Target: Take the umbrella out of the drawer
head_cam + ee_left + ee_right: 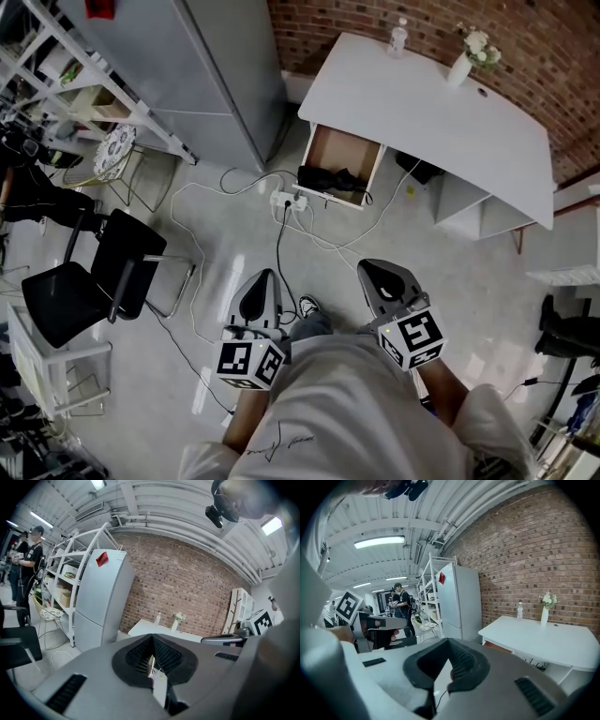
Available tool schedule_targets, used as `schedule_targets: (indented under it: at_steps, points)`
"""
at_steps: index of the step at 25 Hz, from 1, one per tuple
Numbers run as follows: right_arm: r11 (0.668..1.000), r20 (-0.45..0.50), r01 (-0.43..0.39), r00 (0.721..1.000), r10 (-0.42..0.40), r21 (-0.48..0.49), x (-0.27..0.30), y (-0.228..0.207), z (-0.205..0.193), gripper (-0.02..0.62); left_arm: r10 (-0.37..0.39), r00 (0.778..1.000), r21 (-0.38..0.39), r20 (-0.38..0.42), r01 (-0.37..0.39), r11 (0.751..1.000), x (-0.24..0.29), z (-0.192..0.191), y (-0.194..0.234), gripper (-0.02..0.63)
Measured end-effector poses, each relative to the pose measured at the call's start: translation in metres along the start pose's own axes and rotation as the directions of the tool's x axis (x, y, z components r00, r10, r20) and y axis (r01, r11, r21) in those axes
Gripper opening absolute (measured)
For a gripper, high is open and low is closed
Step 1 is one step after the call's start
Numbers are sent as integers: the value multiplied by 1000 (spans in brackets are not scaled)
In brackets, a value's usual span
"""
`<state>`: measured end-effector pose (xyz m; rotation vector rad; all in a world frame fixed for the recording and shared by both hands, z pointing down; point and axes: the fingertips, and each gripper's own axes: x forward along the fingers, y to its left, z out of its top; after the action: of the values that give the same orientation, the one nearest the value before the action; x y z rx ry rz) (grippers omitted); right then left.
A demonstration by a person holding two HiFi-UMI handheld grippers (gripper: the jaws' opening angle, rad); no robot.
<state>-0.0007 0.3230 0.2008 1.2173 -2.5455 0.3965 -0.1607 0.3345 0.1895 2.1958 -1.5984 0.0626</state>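
Note:
A white desk stands against the brick wall, and its wooden drawer is pulled open toward me. Inside it, along the front edge, lies the black folded umbrella. My left gripper and right gripper hang side by side close to my body, well short of the drawer and pointing toward it. Nothing is between the jaws of either one, and both look shut. The left gripper view shows the left gripper aimed at the desk. In the right gripper view, the right gripper has the desk to its right.
A power strip with several cables lies on the floor in front of the drawer. A grey fridge stands left of the desk, with a black chair farther left. A bottle and a vase stand on the desk. A person stands by the shelves.

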Motion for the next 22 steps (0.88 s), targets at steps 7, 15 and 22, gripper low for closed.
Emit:
schedule_targets:
  at_steps: [7,15,22]
  points:
    - [999,2,30,1000,-30,-23,32,11,13,15,-40,999,11,-1,40,999,14,14,31,17]
    - [999,-12,47,999,-47,-28,55,-3,22,15,-56,998,4,-21,56,998,39,23,44,17]
    - [999,7,50,999,-50,0,86,-46,33,15,-69,997,38,-42,71,997,91,33,39,17]
